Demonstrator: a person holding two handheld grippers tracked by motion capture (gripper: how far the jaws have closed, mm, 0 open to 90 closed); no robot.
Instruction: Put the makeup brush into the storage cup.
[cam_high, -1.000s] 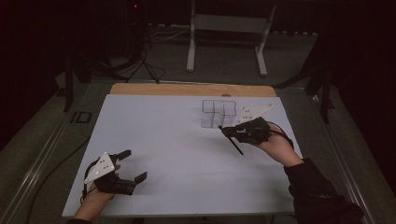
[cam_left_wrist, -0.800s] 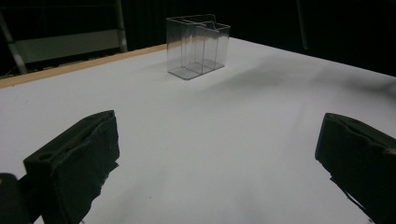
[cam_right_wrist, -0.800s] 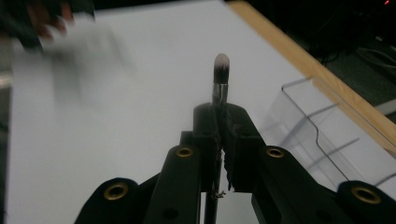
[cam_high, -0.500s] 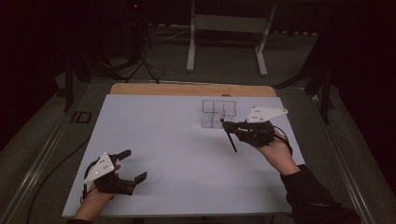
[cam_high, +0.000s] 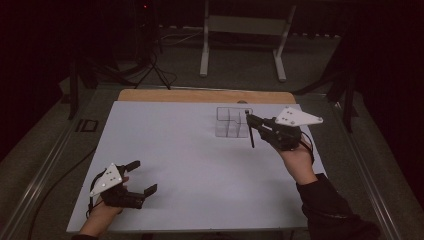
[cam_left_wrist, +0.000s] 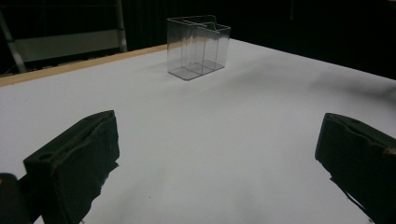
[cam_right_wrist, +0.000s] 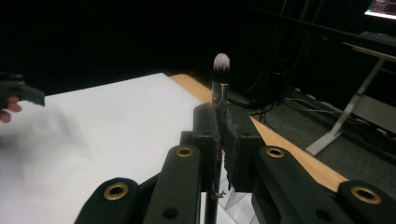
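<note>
While the right gripper (cam_high: 251, 121) is clenching a makeup brush (cam_right_wrist: 221, 77) above the table beside the clear organizer (cam_high: 231, 121), the placing into a compartment is looking yet to come, and the left gripper (cam_high: 143, 177) is resting released and empty.

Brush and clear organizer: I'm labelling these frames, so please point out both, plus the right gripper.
brush (cam_right_wrist: 221, 63), right gripper view, on its white bristle tip.
clear organizer (cam_left_wrist: 198, 46), left gripper view, on its front wall.
right gripper (cam_high: 251, 120), high view, at the fingertips clamped on the brush.
</note>
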